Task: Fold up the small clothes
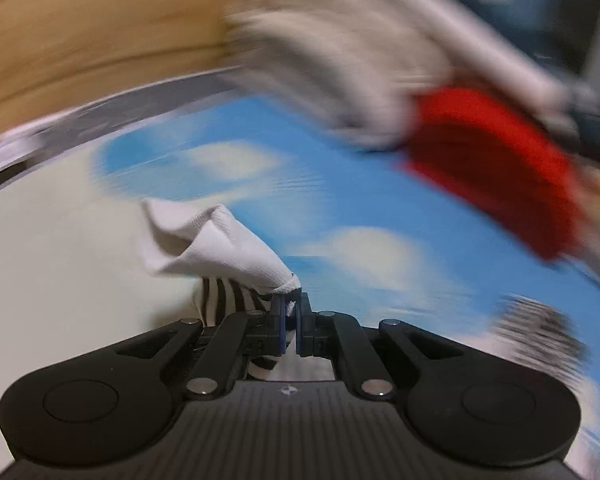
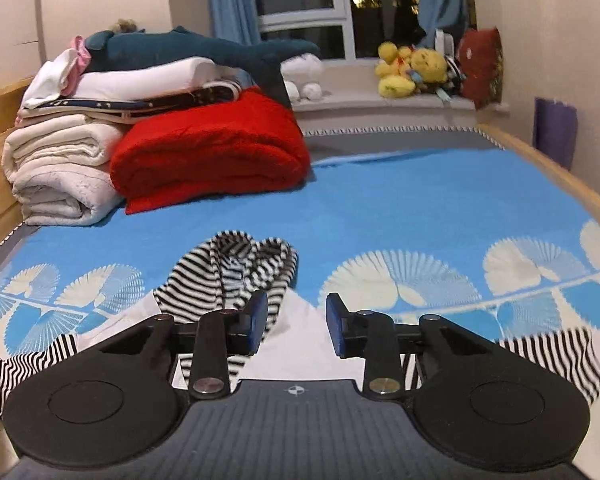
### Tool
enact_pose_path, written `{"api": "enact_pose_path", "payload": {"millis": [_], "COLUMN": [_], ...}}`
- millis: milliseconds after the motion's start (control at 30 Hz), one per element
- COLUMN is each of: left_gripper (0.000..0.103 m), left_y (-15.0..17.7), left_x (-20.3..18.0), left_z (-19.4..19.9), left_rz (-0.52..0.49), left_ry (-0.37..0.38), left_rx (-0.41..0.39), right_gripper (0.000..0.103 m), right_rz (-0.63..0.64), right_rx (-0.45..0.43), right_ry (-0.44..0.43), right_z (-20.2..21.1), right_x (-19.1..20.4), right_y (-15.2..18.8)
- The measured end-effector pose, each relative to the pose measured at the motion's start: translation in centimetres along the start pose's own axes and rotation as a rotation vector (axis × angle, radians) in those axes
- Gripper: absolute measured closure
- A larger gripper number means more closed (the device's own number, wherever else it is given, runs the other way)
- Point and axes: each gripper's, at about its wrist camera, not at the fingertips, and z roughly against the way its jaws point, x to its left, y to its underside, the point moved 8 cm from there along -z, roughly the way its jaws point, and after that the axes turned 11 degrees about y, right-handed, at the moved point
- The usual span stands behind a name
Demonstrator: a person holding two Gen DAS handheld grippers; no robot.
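Observation:
A small garment of white cloth with black-and-white stripes lies on the blue bedspread (image 2: 380,208). In the left wrist view, which is motion-blurred, my left gripper (image 1: 290,304) is shut on a pinched edge of the white cloth (image 1: 216,244), which stands lifted ahead of the fingers. A striped part (image 1: 228,300) hangs just below it. In the right wrist view my right gripper (image 2: 298,322) is open just above the garment's white body (image 2: 304,344), and its pads press on nothing. A bunched striped part (image 2: 236,268) lies just ahead of the left finger. Striped ends (image 2: 560,360) spread to both sides.
A folded red blanket (image 2: 212,152) and a stack of beige and white bedding (image 2: 60,172) sit at the bed's far left, with a dark plush shark (image 2: 204,48) on top. Yellow plush toys (image 2: 412,68) line the windowsill. Wooden bed rails (image 2: 560,176) run along both sides.

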Motion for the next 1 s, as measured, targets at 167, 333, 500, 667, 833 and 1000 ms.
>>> {"api": "enact_pose_path", "payload": {"millis": [167,333,500,667,833,1000], "left_gripper": [0.092,0.082,0.082,0.082,0.082,0.082], "left_y": [6.7,11.7,9.5,7.4,7.0,8.4], "left_x": [-17.6,-22.3,-17.7,-13.9,-12.8,-12.5], "left_z": [2.9,2.1,-2.1,-3.6,-4.9,-6.0], "left_rz": [-0.158,-0.197,-0.144,-0.091,-0.117,-0.17], "left_ry": [0.514,0.661,0.423,0.322,0.299,0.272], "left_rx": [0.174,0.399,0.39,0.398,0.42,0.468], "right_gripper": [0.069,0.061,0.06,0.06,0.06,0.095], "right_rz": [-0.046,-0.179,-0.376,-0.442,-0.431,-0.377], "right_rx": [0.142,0.302,0.464,0.602,0.685,0.599], "right_ry": [0.015,0.034,0.04,0.043,0.085,0.099], "right_z": [-2.2,-4.9,-7.9,-10.9,-13.1,-13.2], "right_x": [-1.1,-3.2,-5.0,-3.9,-2.3,-2.0], "right_y": [2.7,5.3,8.7,12.9,15.5,14.4]}}
